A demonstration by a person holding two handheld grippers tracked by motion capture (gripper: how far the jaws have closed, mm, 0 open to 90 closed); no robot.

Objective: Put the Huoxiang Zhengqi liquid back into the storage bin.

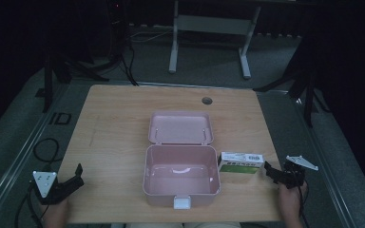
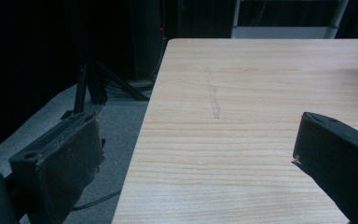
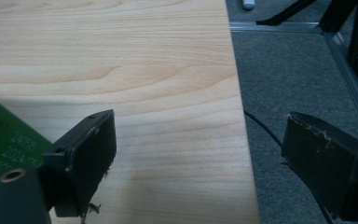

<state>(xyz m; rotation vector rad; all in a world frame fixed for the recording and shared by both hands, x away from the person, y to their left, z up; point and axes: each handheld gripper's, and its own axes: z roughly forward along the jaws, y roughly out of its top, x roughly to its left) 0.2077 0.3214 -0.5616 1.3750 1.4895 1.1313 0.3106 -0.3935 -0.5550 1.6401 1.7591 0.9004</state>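
Both grippers sit with jaws apart, holding nothing. The right gripper straddles the desk edge; a careless sweep could knock the green box against the open pink case.

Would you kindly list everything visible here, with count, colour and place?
Table: one, light wood, centre.
Storage box: one, pink, near middle of the table, lid open and lying back, white latch at the front.
Carton: one, white and green, just right of the box.
Cable hole: one, grey, far side of the table.
Desk frame: one, white legs, on the floor behind.
Stands: black, on the floor at both sides.
Left tongs: black, open, at the near left edge.
Right tongs: black, open, near right edge beside the carton.
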